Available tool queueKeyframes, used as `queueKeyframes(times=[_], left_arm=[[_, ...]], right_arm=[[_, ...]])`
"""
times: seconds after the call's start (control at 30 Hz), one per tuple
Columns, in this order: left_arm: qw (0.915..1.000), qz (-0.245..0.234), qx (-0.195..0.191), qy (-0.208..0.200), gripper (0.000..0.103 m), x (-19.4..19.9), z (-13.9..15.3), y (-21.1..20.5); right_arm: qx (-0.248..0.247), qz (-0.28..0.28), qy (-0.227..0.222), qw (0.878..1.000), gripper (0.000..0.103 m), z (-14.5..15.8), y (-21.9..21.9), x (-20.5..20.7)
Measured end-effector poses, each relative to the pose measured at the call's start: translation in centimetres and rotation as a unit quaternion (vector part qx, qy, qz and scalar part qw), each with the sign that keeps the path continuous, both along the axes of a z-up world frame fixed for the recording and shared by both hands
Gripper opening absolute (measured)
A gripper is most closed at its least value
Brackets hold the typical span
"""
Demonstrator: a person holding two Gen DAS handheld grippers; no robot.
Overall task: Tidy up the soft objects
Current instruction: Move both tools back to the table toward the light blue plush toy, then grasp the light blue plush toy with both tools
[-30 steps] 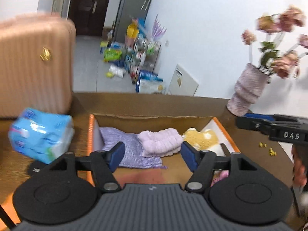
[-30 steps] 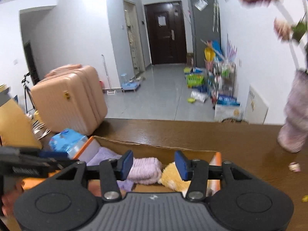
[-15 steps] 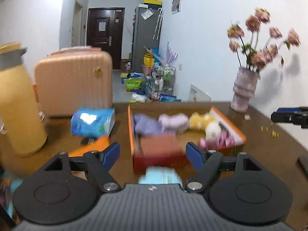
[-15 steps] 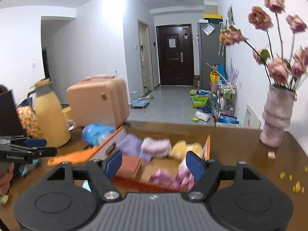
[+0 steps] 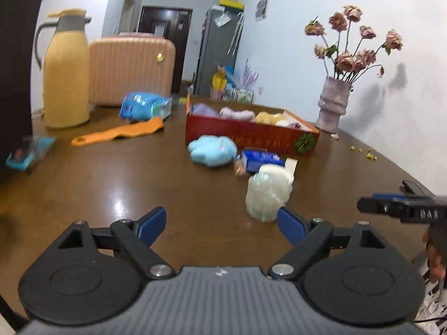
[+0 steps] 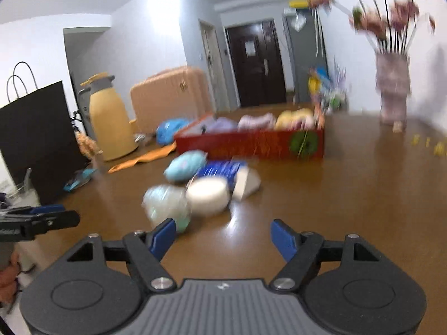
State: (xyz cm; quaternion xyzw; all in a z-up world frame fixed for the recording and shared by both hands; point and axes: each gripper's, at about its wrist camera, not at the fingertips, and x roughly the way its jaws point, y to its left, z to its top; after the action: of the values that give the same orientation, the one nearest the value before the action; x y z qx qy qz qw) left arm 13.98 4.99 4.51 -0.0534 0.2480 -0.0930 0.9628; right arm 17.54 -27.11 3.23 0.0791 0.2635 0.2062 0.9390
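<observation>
Brown tabletop fills the left wrist view: the left gripper, jaws just widened and spread with nothing between them, hovers over bare wood before a pale plush toy, a blue plush and a red box of soft items. From the right wrist view, the right gripper is likewise spread and empty, the wrapped pale toy just beyond its left finger.

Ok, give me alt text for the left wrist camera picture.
The open, empty left gripper hovers over a brown table, facing a pale soft bundle, a light blue plush and a red box of soft items. A yellow jug and flower vase stand behind.
</observation>
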Motion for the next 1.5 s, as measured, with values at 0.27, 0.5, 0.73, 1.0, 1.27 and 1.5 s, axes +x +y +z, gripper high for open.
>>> queueKeyframes(times=[0.27, 0.5, 0.73, 1.0, 1.27, 1.5], left_arm=[[0.9999, 0.003, 0.011, -0.01, 0.088, 1.6, 0.0, 0.0], [0.9994, 0.006, -0.026, 0.023, 0.087, 5.9, -1.1, 0.7], [0.9977, 0.007, -0.057, 0.035, 0.087, 13.9, -1.0, 2.3], [0.985, -0.02, -0.141, 0.097, 0.072, 24.6, -3.5, 4.3], [0.968, -0.034, -0.215, 0.125, 0.036, 26.4, -5.8, 5.5], [0.974, -0.033, -0.197, 0.107, 0.019, 26.0, -5.5, 5.2]], right_arm=[[-0.009, -0.003, -0.006, 1.0, 0.074, 0.0, 0.6, 0.0], [0.033, -0.009, 0.017, 0.999, 0.072, -0.7, 0.1, 2.9], [0.028, -0.01, 0.006, 1.0, 0.07, 1.1, 2.4, 10.2], [0.052, 0.057, 0.049, 0.996, 0.065, 0.4, 8.1, 22.2], [0.065, 0.103, 0.103, 0.987, 0.039, -3.0, 12.2, 27.6], [0.048, 0.105, 0.071, 0.991, 0.037, -3.0, 12.8, 26.4]])
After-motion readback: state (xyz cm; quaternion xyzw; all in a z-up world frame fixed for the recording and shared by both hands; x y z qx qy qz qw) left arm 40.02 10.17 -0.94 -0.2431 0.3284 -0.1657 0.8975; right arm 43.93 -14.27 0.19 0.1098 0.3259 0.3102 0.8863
